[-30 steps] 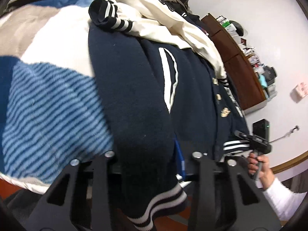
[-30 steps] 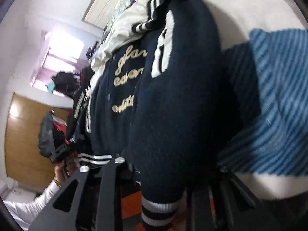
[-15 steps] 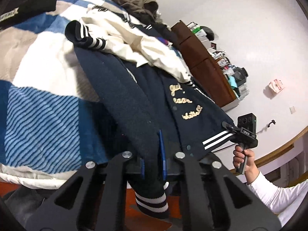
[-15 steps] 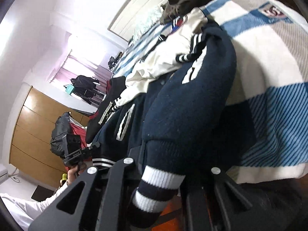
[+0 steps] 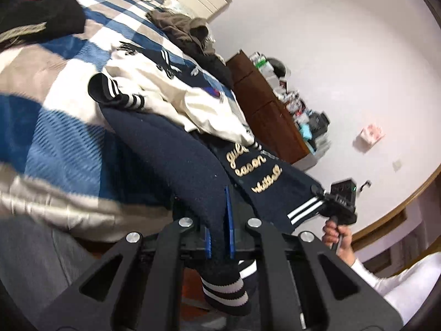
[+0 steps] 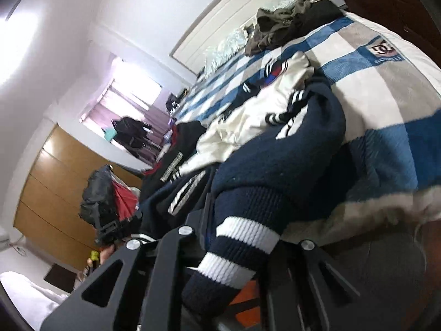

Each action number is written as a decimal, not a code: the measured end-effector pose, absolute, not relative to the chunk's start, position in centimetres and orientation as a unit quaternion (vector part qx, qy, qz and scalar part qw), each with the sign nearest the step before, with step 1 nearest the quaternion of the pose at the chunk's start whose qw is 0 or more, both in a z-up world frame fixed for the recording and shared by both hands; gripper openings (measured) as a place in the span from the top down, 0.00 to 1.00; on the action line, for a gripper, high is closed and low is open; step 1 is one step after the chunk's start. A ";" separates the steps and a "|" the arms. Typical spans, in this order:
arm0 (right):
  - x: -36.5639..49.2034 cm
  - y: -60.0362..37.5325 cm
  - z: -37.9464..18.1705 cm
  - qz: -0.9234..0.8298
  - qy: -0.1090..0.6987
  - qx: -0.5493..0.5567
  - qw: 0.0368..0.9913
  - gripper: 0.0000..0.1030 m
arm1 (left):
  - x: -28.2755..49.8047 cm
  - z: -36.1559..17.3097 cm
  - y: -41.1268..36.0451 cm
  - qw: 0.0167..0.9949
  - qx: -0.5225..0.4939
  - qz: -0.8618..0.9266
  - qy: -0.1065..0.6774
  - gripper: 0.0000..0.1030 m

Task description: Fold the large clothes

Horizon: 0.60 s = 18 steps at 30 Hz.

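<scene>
Slippage is the main risk: left tongs [image 5: 219, 237] clench one navy sleeve [image 5: 176, 160] just above its striped cuff [image 5: 226, 289], right tongs [image 6: 237, 237] clench the other cuff [image 6: 242, 237]. The jacket [image 5: 256, 171] lies on the bed [image 5: 63, 138], under a cream garment [image 5: 193, 102] that could drag along.
</scene>
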State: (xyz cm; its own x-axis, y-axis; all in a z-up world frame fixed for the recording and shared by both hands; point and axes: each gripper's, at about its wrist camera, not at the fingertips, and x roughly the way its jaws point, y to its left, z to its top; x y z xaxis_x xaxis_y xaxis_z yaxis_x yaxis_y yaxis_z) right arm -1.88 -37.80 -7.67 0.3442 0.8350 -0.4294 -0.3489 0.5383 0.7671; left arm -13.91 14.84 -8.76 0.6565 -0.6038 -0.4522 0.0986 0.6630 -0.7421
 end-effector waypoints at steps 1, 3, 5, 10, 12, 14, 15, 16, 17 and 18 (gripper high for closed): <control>-2.5 -38.7 -7.5 0.379 0.418 0.306 0.767 0.90 | -14.9 -8.6 15.2 0.837 -0.365 -0.204 0.353 0.93; -3.0 -39.8 -7.5 0.366 0.410 0.341 0.763 0.90 | -16.0 -8.5 15.9 0.830 -0.391 -0.198 0.344 0.93; -2.6 -40.3 -7.5 0.358 0.401 0.366 0.760 0.90 | -16.2 -8.6 16.4 0.825 -0.409 -0.191 0.340 0.93; 0.4 -38.6 -5.9 0.360 0.379 0.381 0.762 0.90 | -13.4 -7.3 17.3 0.827 -0.420 -0.190 0.321 0.93; 2.2 -38.0 -4.8 0.362 0.364 0.393 0.763 0.90 | -11.9 -6.2 17.9 0.829 -0.424 -0.191 0.309 0.93; 3.7 -37.6 -3.8 0.361 0.351 0.401 0.765 0.90 | -9.9 -5.1 18.6 0.831 -0.431 -0.189 0.296 0.93; 5.2 -37.4 -3.3 0.359 0.344 0.409 0.765 0.90 | -9.2 -4.7 18.9 0.831 -0.435 -0.188 0.292 0.93; 6.2 -37.1 -2.8 0.358 0.340 0.411 0.766 0.90 | -8.1 -4.2 19.4 0.831 -0.439 -0.186 0.285 0.93; 6.8 -37.0 -2.4 0.356 0.337 0.412 0.768 0.90 | -7.1 -3.8 19.7 0.832 -0.443 -0.183 0.280 0.93; 8.3 -36.7 -1.9 0.350 0.334 0.416 0.770 0.90 | -6.5 -3.5 19.9 0.832 -0.445 -0.182 0.277 0.93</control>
State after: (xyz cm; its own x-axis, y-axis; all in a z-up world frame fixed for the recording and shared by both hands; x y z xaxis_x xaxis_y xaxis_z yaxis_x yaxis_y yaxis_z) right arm 8.26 -36.69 -1.91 0.5314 0.8172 -0.2229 -0.2623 0.4090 0.8740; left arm -6.45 19.86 -3.55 0.7805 -0.5490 -0.2991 0.0560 0.5378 -0.8412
